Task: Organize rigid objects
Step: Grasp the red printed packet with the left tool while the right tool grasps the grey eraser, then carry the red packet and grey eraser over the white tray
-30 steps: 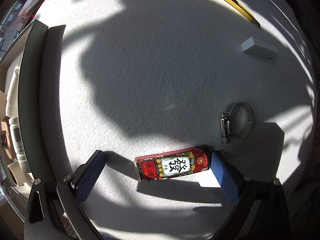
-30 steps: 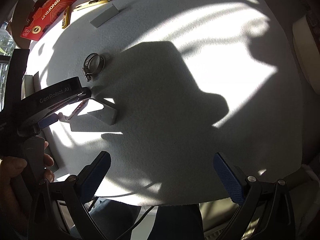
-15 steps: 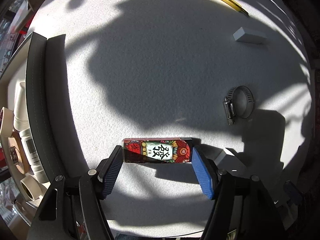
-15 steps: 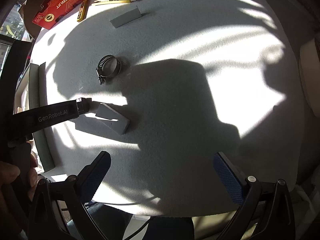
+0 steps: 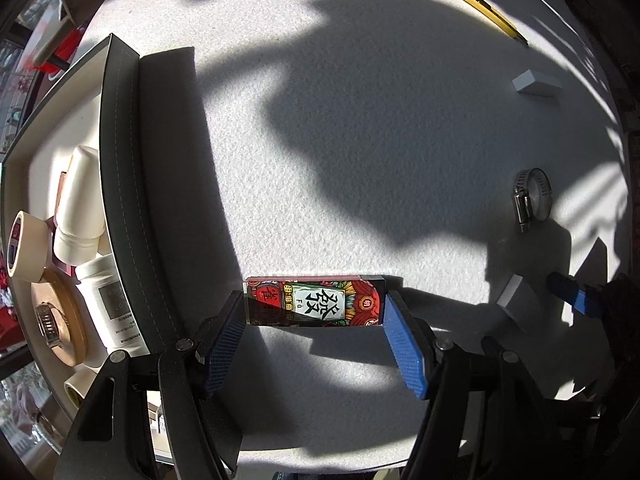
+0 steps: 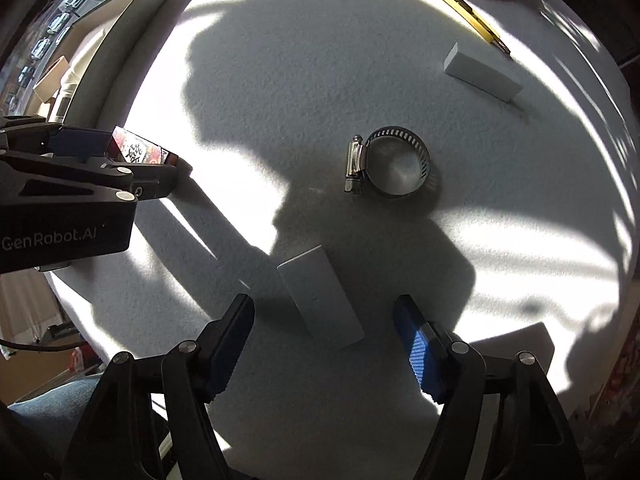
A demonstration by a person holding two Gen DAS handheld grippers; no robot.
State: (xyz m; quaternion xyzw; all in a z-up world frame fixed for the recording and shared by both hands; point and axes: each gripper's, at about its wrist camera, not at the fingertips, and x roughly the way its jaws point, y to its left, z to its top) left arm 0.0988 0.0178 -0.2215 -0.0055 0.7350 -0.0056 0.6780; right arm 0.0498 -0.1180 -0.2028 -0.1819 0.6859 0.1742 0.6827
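The white felt tabletop [image 5: 360, 140] stretches wide and bare ahead of my left gripper [image 5: 316, 316]; the dark stitched wall of the storage tray [image 5: 120, 184] rises close on its left. I hold that gripper low and level, and its blue pads press both short ends of the red printed card box [image 5: 316, 302], whose long axis runs left to right across the fingers, printed face up. My right gripper [image 6: 324, 332] hangs just above the table, its jaws parted wide around the small grey rectangular block [image 6: 320, 296] and touching neither side; the block's long axis points away, tilted slightly left. Just beyond it lies the steel hose clamp [image 6: 394, 168], and farther off a second grey block [image 6: 482, 72].
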